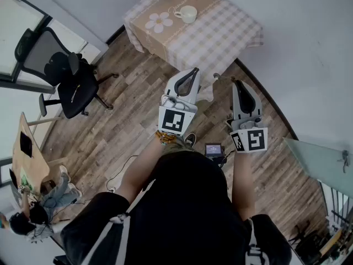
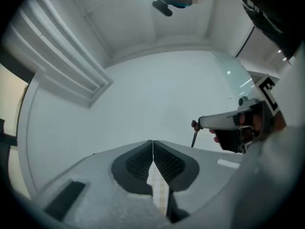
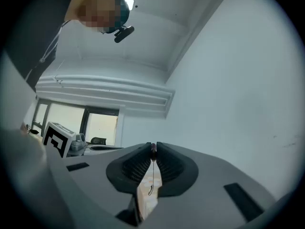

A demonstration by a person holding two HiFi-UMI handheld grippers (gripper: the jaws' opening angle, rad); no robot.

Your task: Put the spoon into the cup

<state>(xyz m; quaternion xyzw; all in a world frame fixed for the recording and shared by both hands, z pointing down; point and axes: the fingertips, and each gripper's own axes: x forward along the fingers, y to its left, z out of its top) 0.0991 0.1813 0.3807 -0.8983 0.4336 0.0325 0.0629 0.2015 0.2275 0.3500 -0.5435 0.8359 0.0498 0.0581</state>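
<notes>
here the right hand-held gripper [image 3: 153, 147] is clamped on the thin spoon [image 2: 194, 125], well apart from the cup [image 1: 187, 14] on the desk [image 1: 220, 35]; the left hand-held gripper [image 2: 152, 144] is closed, empty.

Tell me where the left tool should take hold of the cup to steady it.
Its handle, likely: it juts out on the left in the head view, so come in from that side. The cup stands upright, and that keeps its open mouth clear for the spoon.

Bright even daylight, perhaps window-lit, fisheye-bent edges, soft foreground blur
</notes>
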